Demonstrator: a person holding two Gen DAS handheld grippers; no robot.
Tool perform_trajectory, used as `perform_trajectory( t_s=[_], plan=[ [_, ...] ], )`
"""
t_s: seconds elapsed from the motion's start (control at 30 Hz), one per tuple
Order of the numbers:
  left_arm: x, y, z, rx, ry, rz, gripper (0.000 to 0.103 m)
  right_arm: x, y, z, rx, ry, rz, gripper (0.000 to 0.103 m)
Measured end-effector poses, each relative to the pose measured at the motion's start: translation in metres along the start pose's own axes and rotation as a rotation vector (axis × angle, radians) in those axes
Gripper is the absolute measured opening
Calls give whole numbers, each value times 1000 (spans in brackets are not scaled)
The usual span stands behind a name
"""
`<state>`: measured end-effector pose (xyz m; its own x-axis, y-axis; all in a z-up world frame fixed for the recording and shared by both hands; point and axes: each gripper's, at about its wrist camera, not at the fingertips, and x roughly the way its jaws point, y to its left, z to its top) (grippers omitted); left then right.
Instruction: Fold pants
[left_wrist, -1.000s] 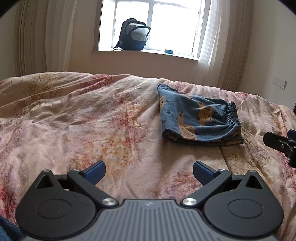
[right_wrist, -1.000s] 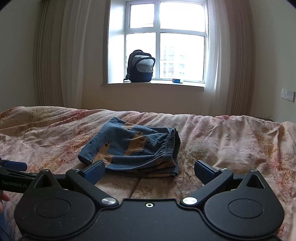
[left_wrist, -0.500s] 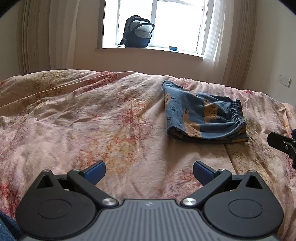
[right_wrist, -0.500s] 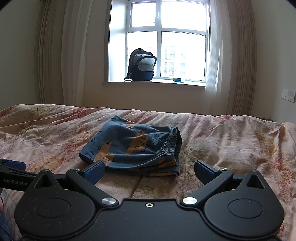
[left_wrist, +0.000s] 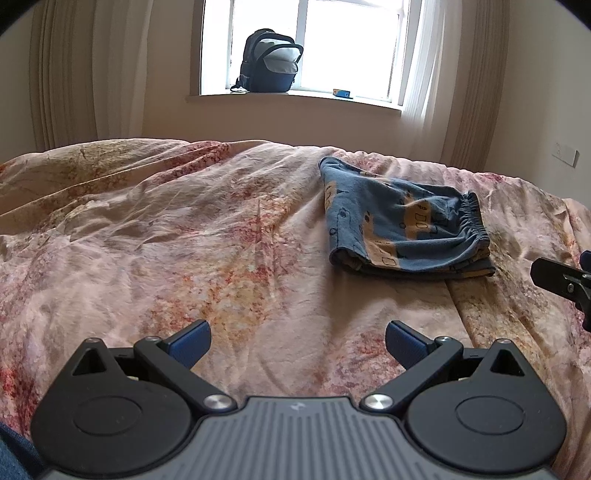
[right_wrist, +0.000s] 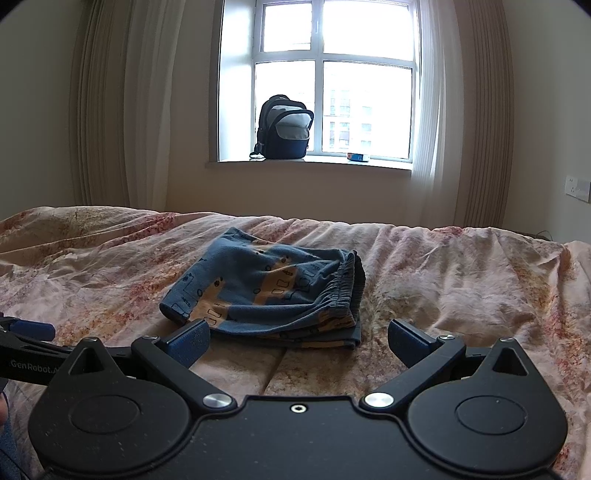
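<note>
The blue pants (left_wrist: 402, 225) with yellow print lie folded into a compact stack on the bedspread, elastic waistband to the right. In the right wrist view the pants (right_wrist: 266, 291) sit straight ahead, just beyond the fingertips. My left gripper (left_wrist: 297, 343) is open above bare bedspread, well left of and nearer than the pants. Nothing lies between the blue pads of my right gripper (right_wrist: 299, 341), which is open just short of the stack. Part of the right gripper (left_wrist: 561, 282) shows at the left view's right edge, and the left gripper's finger (right_wrist: 29, 330) at the right view's left edge.
The wrinkled pink floral bedspread (left_wrist: 166, 240) covers the whole bed. A dark backpack (right_wrist: 284, 129) and a small blue box (right_wrist: 358, 157) stand on the windowsill behind. Curtains hang on both sides of the window. A wall socket (right_wrist: 578, 188) is at the right.
Both grippers have tilted up and drawn back slightly, so the pants sit lower and farther in view. The pants have not moved. Both grippers stay open.
</note>
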<state>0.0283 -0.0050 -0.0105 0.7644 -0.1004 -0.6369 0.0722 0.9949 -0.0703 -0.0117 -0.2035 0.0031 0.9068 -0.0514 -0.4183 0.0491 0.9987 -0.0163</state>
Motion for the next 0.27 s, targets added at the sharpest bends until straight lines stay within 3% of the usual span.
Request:
perform_trajectory(
  t_s=[0.27],
  plan=[
    [-1,0,-1,6,-10,-1,103,1,1,-2,1,6,2,102]
  ],
)
